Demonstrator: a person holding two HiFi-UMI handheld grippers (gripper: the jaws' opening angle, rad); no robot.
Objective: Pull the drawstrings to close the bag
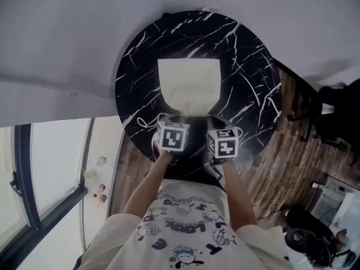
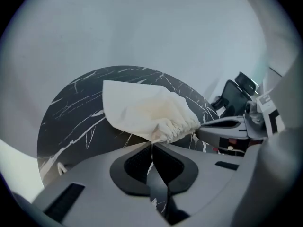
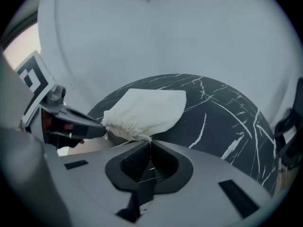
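A white cloth bag (image 1: 188,83) lies flat on the round black marble table (image 1: 247,66), its gathered mouth (image 1: 191,112) toward me. Both marker cubes, the left (image 1: 171,135) and the right (image 1: 223,142), sit side by side just in front of that mouth. In the left gripper view the left gripper (image 2: 151,144) is shut, with a thin white drawstring (image 2: 151,151) pinched between the pads below the puckered bag (image 2: 142,110). In the right gripper view the right gripper (image 3: 150,142) is shut on the string end where it leaves the bag's mouth (image 3: 125,129).
A loose loop of drawstring (image 1: 145,121) lies on the table to the left of the mouth. The table's near edge is right under my hands. Wooden floor (image 1: 281,167) surrounds the table, with a window frame (image 1: 34,196) at left and dark equipment (image 1: 332,111) at right.
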